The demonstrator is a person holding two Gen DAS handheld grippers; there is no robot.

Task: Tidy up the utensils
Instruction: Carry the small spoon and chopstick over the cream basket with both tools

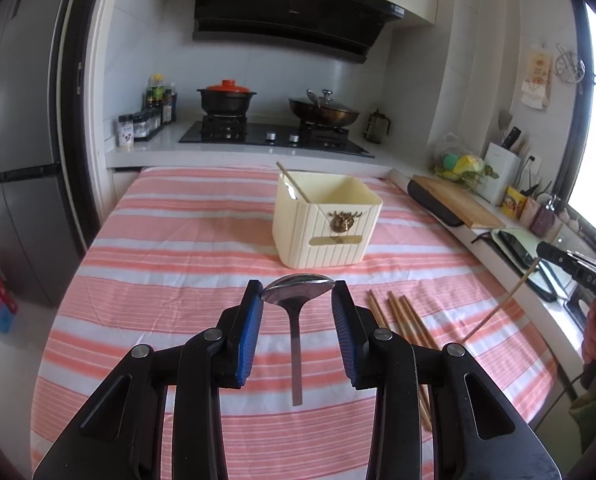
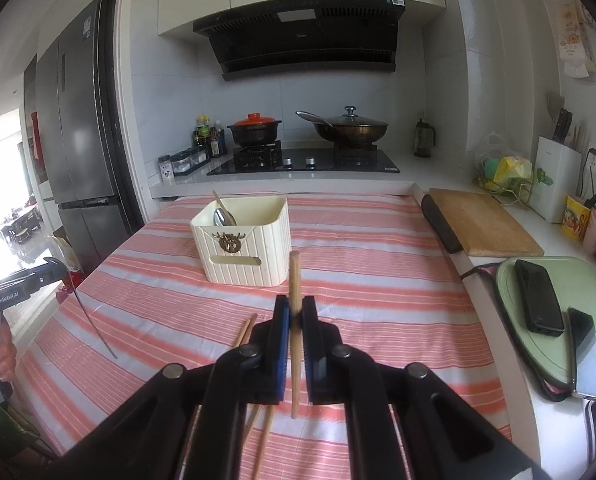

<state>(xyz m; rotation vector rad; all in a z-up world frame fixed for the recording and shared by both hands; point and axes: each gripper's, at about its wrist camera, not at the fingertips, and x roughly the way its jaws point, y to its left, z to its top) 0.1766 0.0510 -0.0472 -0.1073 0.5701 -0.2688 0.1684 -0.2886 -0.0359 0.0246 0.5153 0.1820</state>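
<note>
My left gripper (image 1: pixel 298 292) is shut on the bowl of a metal spoon (image 1: pixel 298 289), whose handle hangs down above the striped cloth. My right gripper (image 2: pixel 296 308) is shut on a wooden chopstick (image 2: pixel 295 280) held upright. A cream utensil box (image 1: pixel 325 224) stands ahead on the cloth; it also shows in the right wrist view (image 2: pixel 243 240) and holds a spoon (image 2: pixel 222 216) and a chopstick. Several chopsticks (image 1: pixel 398 316) lie on the cloth right of my left gripper. The right gripper (image 1: pixel 570 268) shows at the right edge of the left wrist view, the left gripper (image 2: pixel 37 276) at the left edge of the right wrist view.
The table carries a pink striped cloth (image 1: pixel 177 248). Behind it is a stove (image 1: pixel 273 136) with two pots. At the right are a wooden cutting board (image 2: pixel 486 220), two phones (image 2: pixel 538 296) on a green mat, a knife block (image 2: pixel 554 176) and bags. A fridge (image 2: pixel 77 120) stands at the left.
</note>
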